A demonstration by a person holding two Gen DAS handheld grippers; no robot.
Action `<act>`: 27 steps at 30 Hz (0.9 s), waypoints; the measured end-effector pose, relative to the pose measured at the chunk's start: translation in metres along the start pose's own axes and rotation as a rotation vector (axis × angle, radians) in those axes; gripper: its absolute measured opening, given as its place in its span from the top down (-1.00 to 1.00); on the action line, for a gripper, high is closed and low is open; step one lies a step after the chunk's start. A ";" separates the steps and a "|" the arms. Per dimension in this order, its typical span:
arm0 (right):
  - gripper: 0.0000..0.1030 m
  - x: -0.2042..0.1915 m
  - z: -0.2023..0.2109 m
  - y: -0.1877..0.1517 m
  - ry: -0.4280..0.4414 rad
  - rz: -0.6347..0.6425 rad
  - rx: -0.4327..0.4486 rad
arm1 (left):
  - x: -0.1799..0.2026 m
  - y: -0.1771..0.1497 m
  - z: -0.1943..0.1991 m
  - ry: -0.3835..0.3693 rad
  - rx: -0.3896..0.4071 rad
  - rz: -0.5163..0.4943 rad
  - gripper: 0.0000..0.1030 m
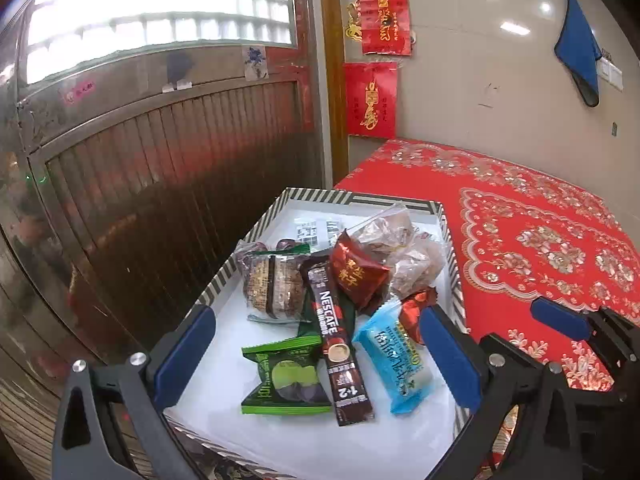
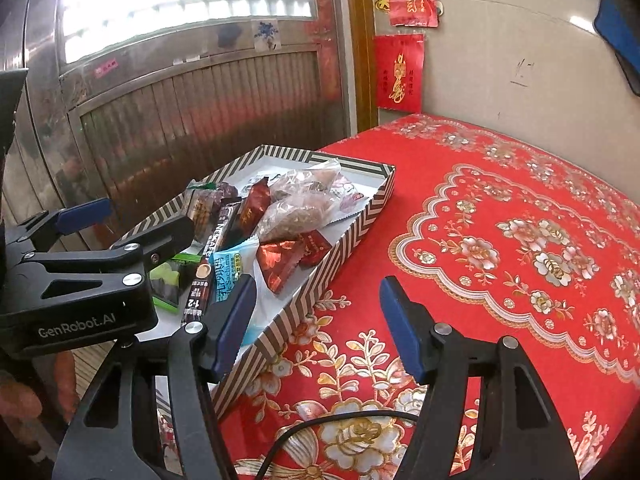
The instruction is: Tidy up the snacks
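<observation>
A striped box with a white floor holds several snacks: a green packet, a Nescafe stick, a blue packet, a dark red packet, biscuits and clear bags. My left gripper is open and empty, its jaws spread over the box's near end. My right gripper is open and empty, over the box's right wall and the red cloth. The left gripper also shows in the right wrist view, over the box.
The box sits at the left edge of a table with a red flowered cloth. A brown slatted metal door stands behind the box. A black cable lies on the cloth near me.
</observation>
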State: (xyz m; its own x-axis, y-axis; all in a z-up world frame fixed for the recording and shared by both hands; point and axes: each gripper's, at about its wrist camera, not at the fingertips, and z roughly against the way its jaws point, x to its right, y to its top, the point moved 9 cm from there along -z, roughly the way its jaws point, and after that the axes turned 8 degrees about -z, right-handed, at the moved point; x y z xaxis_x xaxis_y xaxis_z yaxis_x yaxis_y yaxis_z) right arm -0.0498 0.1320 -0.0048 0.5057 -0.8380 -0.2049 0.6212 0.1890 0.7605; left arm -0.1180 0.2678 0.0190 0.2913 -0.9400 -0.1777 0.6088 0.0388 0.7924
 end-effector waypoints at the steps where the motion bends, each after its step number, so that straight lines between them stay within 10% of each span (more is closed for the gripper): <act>1: -0.25 0.000 -0.001 0.000 0.000 0.001 -0.002 | 0.000 0.000 -0.001 0.006 -0.003 -0.004 -1.00; 27: -0.25 -0.020 -0.017 0.006 0.003 0.052 -0.023 | -0.012 0.001 -0.003 -0.006 -0.005 0.024 -1.00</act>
State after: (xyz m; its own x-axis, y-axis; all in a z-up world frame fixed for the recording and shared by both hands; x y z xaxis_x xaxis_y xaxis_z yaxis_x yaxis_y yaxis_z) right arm -0.0463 0.1582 -0.0067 0.5396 -0.8250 -0.1678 0.6078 0.2438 0.7558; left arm -0.1192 0.2803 0.0201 0.3013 -0.9409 -0.1548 0.6055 0.0634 0.7933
